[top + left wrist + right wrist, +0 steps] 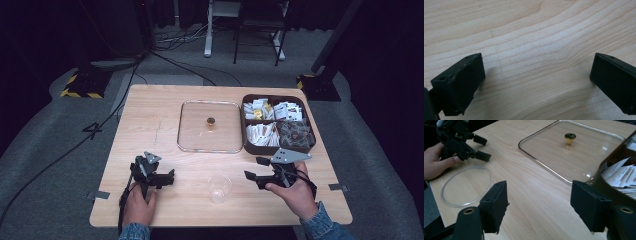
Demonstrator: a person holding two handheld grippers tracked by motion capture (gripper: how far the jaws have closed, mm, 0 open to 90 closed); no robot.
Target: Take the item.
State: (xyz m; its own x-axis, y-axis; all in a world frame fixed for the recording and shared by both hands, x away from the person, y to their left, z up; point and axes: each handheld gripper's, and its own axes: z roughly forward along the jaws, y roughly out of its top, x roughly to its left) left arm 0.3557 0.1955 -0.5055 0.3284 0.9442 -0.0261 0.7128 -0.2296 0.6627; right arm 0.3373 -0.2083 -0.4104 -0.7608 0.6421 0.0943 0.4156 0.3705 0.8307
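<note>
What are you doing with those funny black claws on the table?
A person sits at a wooden table with a hand-held gripper in each hand. The left hand-held gripper and the right hand-held gripper are both open and hold nothing. A clear plastic cup stands between them. Farther back lies a glass lid with a small gold knob, beside a brown box full of little packets. Nothing has been picked up.
</note>
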